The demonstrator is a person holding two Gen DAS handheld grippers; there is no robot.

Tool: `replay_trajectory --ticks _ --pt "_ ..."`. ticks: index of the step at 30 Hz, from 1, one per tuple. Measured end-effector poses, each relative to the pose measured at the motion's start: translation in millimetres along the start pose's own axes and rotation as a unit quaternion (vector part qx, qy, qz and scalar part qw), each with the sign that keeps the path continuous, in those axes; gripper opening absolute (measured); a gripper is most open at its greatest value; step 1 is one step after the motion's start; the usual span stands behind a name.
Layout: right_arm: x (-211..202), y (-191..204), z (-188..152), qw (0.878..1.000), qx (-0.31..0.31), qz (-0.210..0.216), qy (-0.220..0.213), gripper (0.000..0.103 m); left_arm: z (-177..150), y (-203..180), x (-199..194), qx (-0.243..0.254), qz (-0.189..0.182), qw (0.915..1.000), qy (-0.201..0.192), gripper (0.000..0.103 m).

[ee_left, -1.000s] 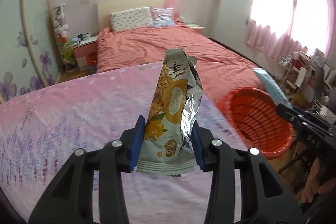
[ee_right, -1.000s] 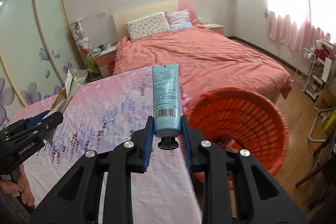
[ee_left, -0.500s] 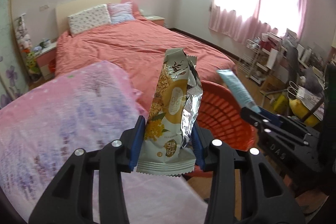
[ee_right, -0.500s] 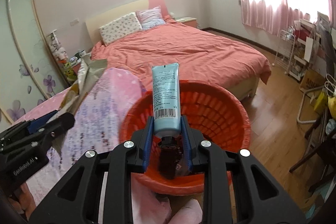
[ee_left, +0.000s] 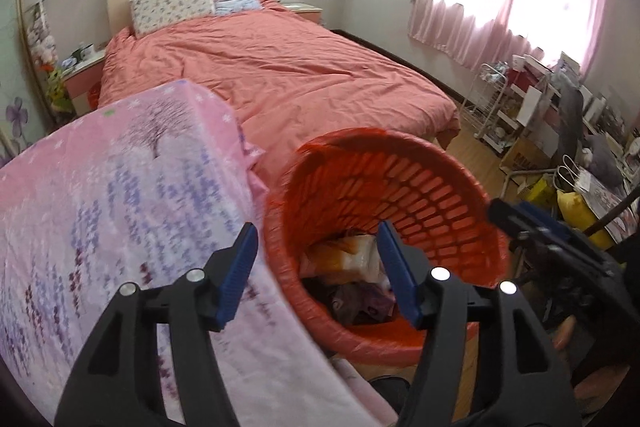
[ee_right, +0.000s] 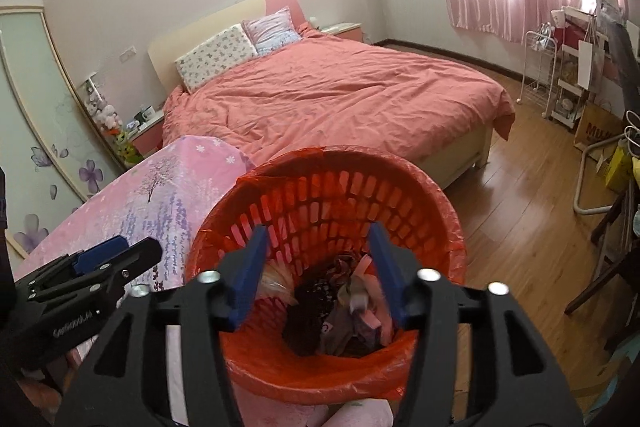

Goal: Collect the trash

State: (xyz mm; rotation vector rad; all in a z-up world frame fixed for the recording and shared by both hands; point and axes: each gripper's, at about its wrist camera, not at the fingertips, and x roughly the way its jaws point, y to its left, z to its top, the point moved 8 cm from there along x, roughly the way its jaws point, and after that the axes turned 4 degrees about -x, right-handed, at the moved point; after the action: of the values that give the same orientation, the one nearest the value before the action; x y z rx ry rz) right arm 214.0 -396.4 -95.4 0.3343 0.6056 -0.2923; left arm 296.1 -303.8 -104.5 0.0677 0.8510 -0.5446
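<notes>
Your left gripper (ee_left: pixel 318 273) and right gripper (ee_right: pixel 318 273) both hang over the round orange slatted plastic basket (ee_right: pixel 420 183), jaws opening with nothing between them. Crumpled wrappers and trash (ee_right: pixel 344 307) lie in its bottom, beside the pink floral-cloth table (ee_left: pixel 100 207).

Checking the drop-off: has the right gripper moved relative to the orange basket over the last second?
Yes. The right gripper moved from beside the orange basket to directly over it; its jaws are opening, nothing between them.
</notes>
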Motion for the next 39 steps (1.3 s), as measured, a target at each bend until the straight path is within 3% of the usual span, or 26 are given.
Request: replay_trajectory --ticks 3,9,14,18,22,27,34,39 --pt "-12.8 3.4 4.8 1.000 -0.012 -0.008 -0.021 0.080 -8.9 17.3 -21.2 -0.010 0.009 0.9998 -0.014 0.063" --pt "-64.8 26.8 7.3 0.996 -0.048 -0.026 -0.078 0.101 -29.2 55.3 -89.1 -0.016 0.043 0.9967 -0.067 0.080" --pt "-99.1 46.6 0.6 0.991 -0.066 -0.066 -0.099 0.101 -52.3 88.8 -149.8 -0.042 0.081 0.9894 -0.112 0.097" --pt "-125.1 59.7 -15.3 0.982 -0.086 -0.125 -0.115 0.101 -78.6 114.5 -193.2 -0.056 0.134 0.9787 -0.145 0.099" --pt "-150.1 74.9 -35.1 0.974 -0.112 -0.143 -0.139 0.101 -109.0 135.8 -228.7 -0.075 0.189 0.9650 -0.165 0.099" --pt "-173.7 87.1 -57.3 0.976 -0.089 -0.128 -0.149 0.101 -143.2 149.7 -267.5 -0.099 0.216 0.9509 -0.198 0.099" --pt "-183.9 99.0 -77.9 0.978 -0.073 -0.116 -0.160 0.101 -176.3 143.4 -293.4 -0.098 0.224 0.9456 -0.215 0.099" --pt "-172.2 96.5 -88.2 0.982 -0.075 -0.126 -0.122 0.101 -191.5 140.6 -293.1 -0.112 0.212 0.9506 -0.197 0.099"
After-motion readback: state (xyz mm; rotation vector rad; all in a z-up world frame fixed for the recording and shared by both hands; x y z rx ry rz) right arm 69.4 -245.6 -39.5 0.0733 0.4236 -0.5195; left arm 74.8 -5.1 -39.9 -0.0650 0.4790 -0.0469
